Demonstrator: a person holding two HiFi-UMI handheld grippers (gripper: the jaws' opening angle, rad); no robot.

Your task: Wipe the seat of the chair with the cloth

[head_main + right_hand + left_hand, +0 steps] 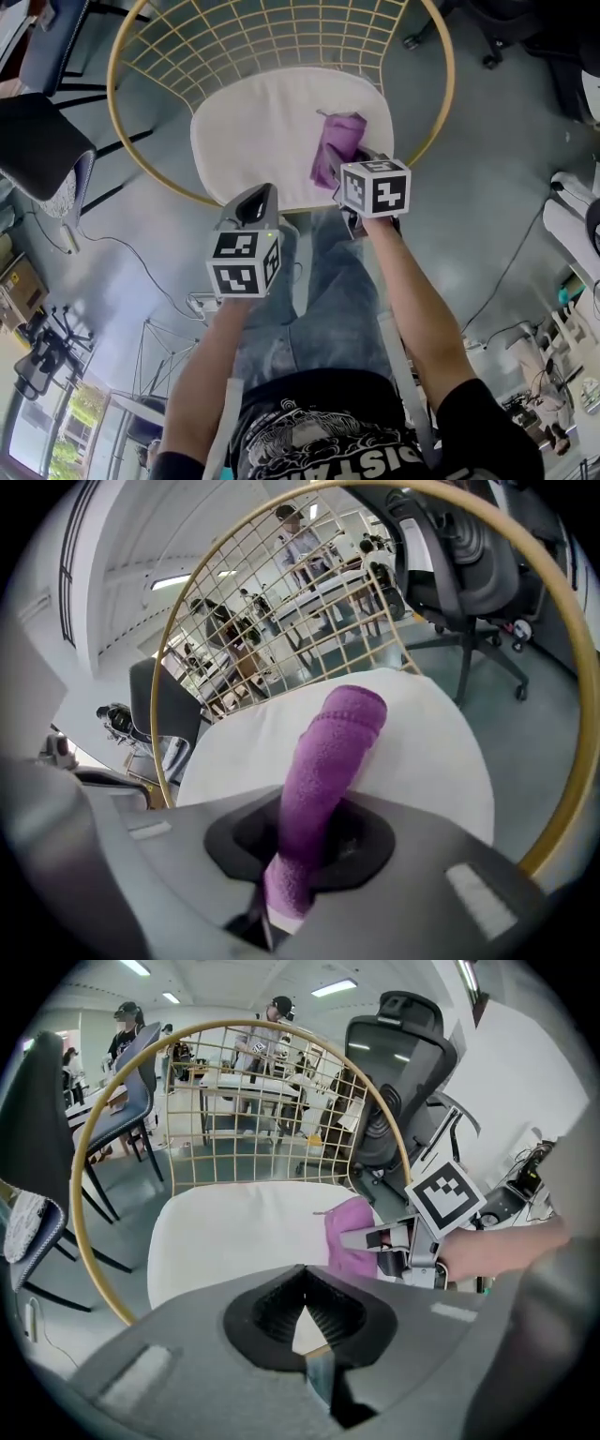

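The chair has a gold wire frame (141,37) and a white seat cushion (258,122). A purple cloth (338,142) lies on the right part of the cushion, its near end clamped in my right gripper (339,178). In the right gripper view the cloth (333,747) runs up from the jaws of the right gripper (291,860) onto the seat cushion (427,738). My left gripper (255,200) hovers at the cushion's front edge, shut and holding nothing. In the left gripper view its own jaws (305,1314) meet over the seat cushion (225,1232), with the cloth (351,1232) and right gripper (364,1238) to the right.
A dark chair (37,141) stands left of the wire chair, and a cable (122,253) trails over the grey floor. A black office chair (398,1054) sits behind to the right. People (277,1016) stand at tables far back. My jeans-clad legs (319,281) are right before the seat.
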